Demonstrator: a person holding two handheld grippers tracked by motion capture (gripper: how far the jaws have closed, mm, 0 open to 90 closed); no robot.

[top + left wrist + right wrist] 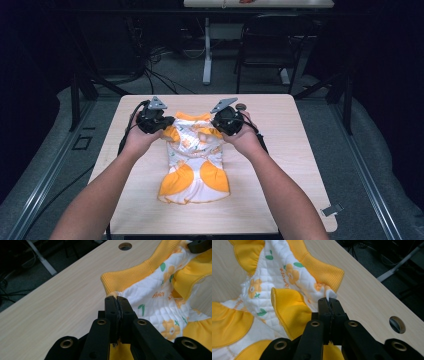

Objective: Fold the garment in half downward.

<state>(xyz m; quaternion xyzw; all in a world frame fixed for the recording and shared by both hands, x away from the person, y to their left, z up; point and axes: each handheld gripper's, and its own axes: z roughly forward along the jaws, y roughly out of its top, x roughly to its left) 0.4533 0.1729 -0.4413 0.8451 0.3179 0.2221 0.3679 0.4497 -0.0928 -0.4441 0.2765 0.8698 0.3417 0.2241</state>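
1. A small white quilted garment [195, 160] with orange flowers, yellow ruffles and a yellow ribbed collar lies near the middle of the wooden table [285, 165], its collar end lifted toward the far edge.
2. The left gripper [167, 125] has its jaws clenched on the fabric at the left end of the collar.
3. The right gripper [216, 126] is likewise clamped on the fabric at the collar's right end.
4. A round cable hole [241, 106] sits in the table just beyond the right gripper.
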